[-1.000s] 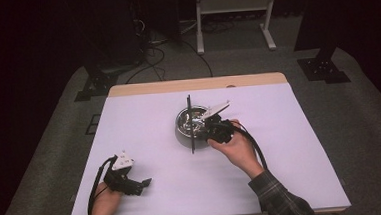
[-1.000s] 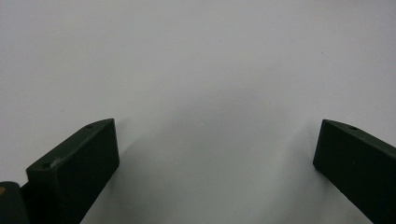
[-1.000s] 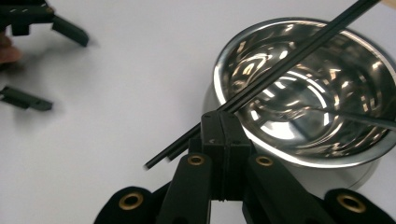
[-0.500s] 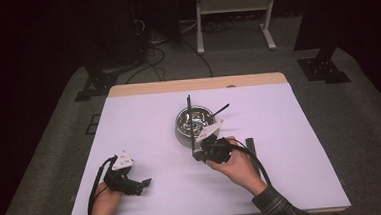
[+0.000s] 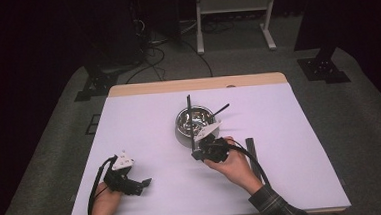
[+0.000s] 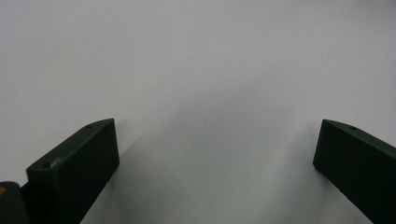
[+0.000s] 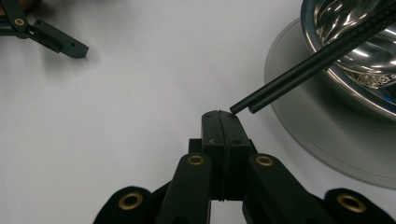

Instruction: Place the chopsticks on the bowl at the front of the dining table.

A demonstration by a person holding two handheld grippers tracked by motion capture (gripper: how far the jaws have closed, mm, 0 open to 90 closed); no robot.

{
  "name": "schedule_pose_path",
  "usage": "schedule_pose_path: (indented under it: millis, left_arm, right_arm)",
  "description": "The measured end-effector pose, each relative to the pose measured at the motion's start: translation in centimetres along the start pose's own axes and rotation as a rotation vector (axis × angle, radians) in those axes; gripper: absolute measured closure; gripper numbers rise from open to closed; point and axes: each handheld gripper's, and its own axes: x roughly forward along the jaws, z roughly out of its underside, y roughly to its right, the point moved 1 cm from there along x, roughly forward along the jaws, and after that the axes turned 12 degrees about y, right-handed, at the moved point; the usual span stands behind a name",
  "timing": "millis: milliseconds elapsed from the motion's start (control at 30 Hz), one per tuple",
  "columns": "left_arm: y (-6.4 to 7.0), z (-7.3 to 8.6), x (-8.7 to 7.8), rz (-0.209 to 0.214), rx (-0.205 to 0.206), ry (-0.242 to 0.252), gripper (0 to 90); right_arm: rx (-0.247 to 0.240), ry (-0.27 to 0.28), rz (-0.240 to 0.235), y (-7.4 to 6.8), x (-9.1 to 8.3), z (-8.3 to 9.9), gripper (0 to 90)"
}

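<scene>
High view first: a steel bowl [image 5: 193, 121] stands near the middle of the white table [image 5: 301, 146], with a black stick leaning out of it toward the far right. A pair of black chopsticks [image 5: 190, 118] lies across the bowl's left part, its long axis running almost straight away from the person, far end past the bowl's far rim, near end just in front of the right gripper [image 5: 196, 154]. Another dark stick [image 5: 251, 151] lies flat on the table to the right of the right hand [image 5: 232, 162], well clear of the bowl. That hand comes in from the bottom right, forearm angled up and left, a plaid sleeve at the edge. The left gripper [image 5: 145, 182] rests low near the front left corner, well apart from the bowl, held in the left hand [image 5: 104, 200] and pointing right. Left gripper view: its two jaws stand wide apart over bare table, nothing between them. Right gripper view: the right gripper [image 7: 219, 116] has its jaws pressed flat together with no gap, and the chopsticks [image 7: 322, 58] end just beside their tips, slanting up and right over the rim of the bowl [image 7: 355, 100]; whether the tips touch the sticks I cannot tell. The other gripper shows far off at top left.
</scene>
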Motion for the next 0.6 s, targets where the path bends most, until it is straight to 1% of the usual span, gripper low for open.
schedule_pose_path:
  millis: [300,400,433,500,600]
  left_arm:
    - [-0.01,0.00,0.00,0.000,0.000,0.000,0.0]
    - [-0.01,0.00,0.00,0.000,0.000,0.000,0.0]
    - [-0.01,0.00,0.00,0.000,0.000,0.000,0.0]
    - [0.00,0.00,0.00,0.000,0.001,0.000,0.0]
    - [0.00,0.00,0.00,0.000,0.000,0.000,0.0]
  right_arm:
    - [0.010,0.004,0.003,0.34,0.12,-0.17,89.8]
    - [0.014,0.010,-0.014,0.03,0.06,-0.18,89.8]
    - [0.006,0.007,-0.015,-0.16,0.09,-0.21,89.8]
    - [-0.003,0.005,-0.008,-0.38,0.23,-0.29,89.8]
    - [0.000,0.011,0.001,-0.19,0.45,-0.36,89.8]
